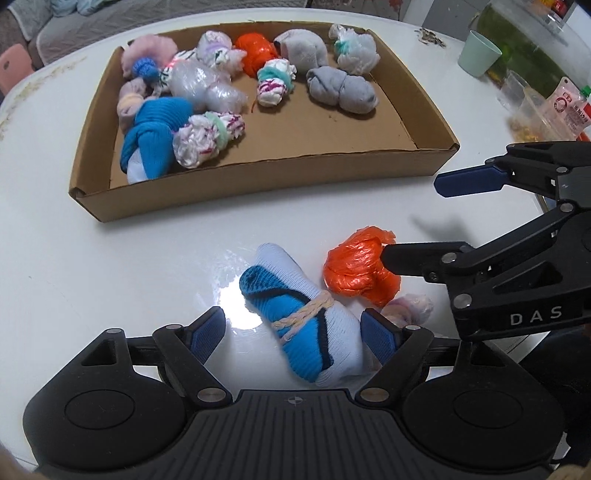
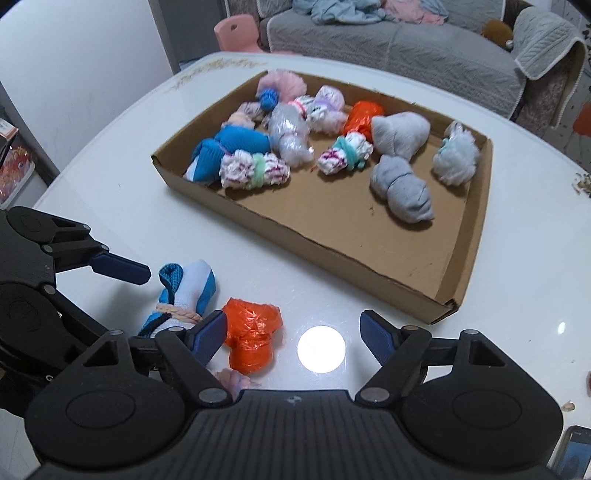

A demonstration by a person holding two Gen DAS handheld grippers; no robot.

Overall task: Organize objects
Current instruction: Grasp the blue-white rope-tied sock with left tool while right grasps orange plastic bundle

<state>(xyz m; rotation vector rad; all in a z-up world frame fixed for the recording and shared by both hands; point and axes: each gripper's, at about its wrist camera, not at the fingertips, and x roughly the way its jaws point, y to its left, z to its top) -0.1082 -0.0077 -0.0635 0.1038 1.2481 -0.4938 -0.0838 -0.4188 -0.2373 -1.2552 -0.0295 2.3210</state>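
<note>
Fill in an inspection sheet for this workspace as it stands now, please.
Surface: white table, glossy, with lamp glare.
Job's things: cardboard tray holds many tied bundles; blue sock roll, orange bag and a pale bundle lie on the table outside it.
Clutter: green cup, packets, crumbs at the far edge.
Grippers: left gripper open, straddling the sock roll; right gripper open, one finger against the orange bag.
Cables: nothing seen.
Surroundings: grey sofa, pink chair.
</note>
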